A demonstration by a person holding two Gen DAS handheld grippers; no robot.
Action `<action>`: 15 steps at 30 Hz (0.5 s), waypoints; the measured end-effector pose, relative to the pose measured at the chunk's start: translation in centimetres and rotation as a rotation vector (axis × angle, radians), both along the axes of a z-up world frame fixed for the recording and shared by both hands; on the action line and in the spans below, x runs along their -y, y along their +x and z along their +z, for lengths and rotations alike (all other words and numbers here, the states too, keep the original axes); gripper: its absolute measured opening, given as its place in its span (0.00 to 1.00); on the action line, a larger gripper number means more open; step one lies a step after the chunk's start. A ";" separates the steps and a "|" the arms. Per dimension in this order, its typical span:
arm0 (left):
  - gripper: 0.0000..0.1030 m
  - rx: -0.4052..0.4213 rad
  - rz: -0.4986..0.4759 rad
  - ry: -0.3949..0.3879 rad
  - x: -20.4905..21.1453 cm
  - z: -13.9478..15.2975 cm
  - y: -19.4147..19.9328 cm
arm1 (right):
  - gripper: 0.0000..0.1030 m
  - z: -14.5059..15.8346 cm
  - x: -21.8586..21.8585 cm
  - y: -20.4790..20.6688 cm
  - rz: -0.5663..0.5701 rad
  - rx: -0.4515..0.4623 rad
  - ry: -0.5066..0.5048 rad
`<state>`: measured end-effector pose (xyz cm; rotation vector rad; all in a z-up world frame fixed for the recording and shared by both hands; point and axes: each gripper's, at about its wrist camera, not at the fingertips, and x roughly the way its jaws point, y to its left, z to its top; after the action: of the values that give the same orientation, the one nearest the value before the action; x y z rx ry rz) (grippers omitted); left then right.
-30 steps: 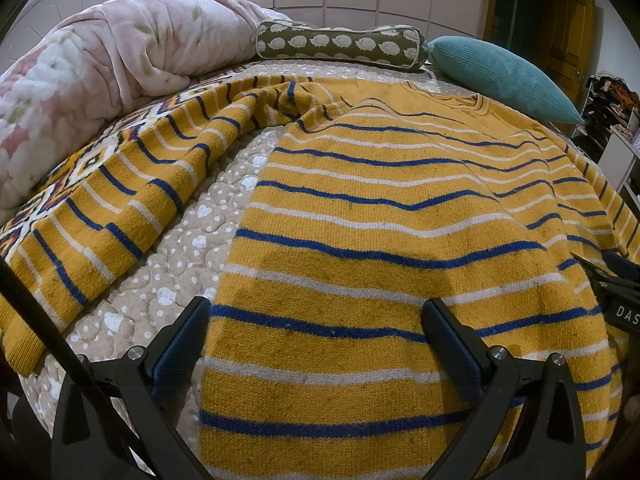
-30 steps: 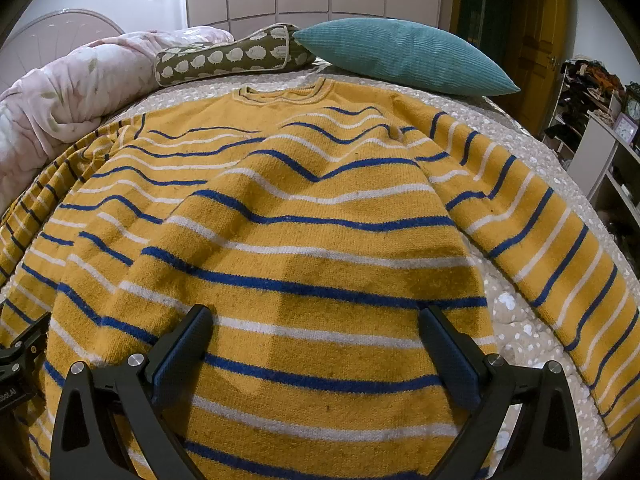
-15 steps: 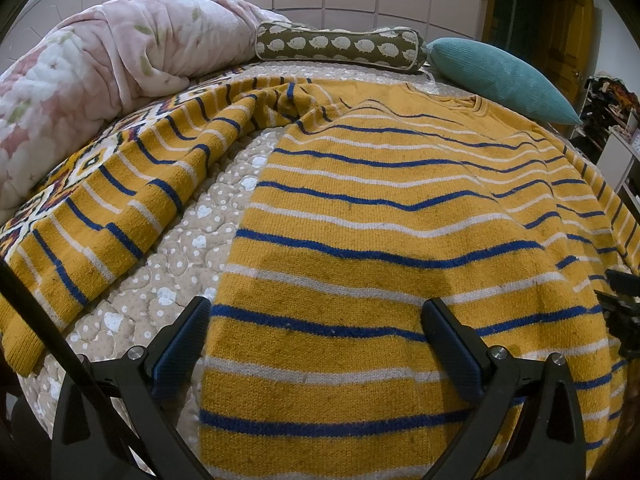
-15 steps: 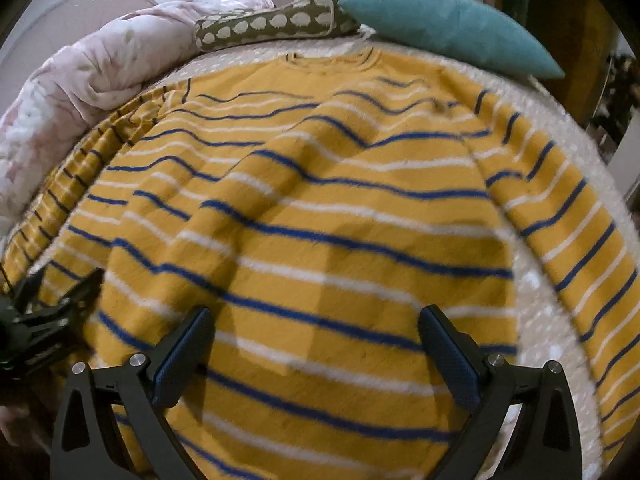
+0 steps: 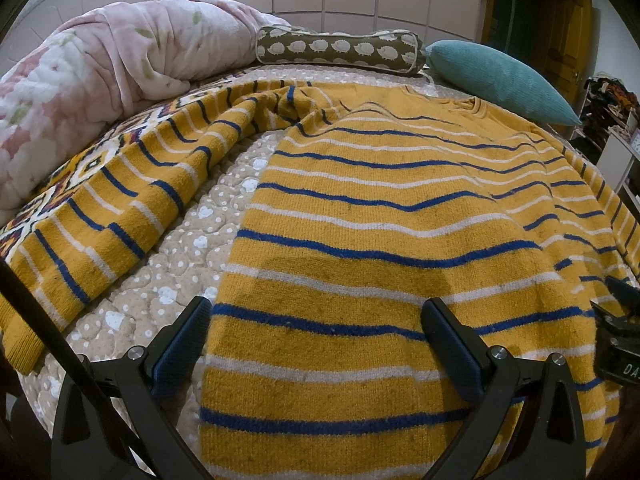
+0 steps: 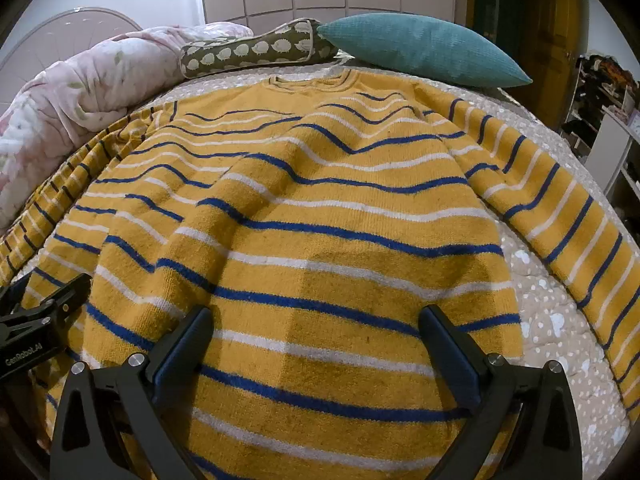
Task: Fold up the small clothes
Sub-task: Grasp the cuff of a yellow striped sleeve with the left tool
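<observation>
Claws [image 5: 316,344] [image 6: 316,344] (both spread) over sweater [image 6: 320,240]

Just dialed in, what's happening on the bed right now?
A person holds two grippers over a yellow striped sweater spread flat on the bed, neckline toward the pillows. Both the left gripper and the right gripper hover open above the hem end, gripping nothing. The sleeves lie spread out to each side, so no fold has been made yet.
</observation>
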<state>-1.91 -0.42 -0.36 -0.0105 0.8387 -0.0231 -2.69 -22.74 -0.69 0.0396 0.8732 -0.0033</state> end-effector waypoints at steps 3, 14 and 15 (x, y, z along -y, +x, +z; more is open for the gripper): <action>1.00 0.049 0.004 0.021 0.3 0.1 -1.0 | 1.00 0.0 0.0 0.0 -0.001 0.008 -0.002; 0.71 -0.013 0.018 -0.188 -9.0 5.7 -3.2 | 1.00 0.1 0.1 -0.7 0.006 0.042 0.017; 0.74 0.005 0.051 -0.180 -10.6 6.1 -3.5 | 1.00 0.1 0.0 -0.7 0.005 0.043 0.017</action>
<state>-5.39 10.13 5.77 -0.2010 0.8294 -0.0502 -3.39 -22.77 -0.61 0.0534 0.8300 0.0101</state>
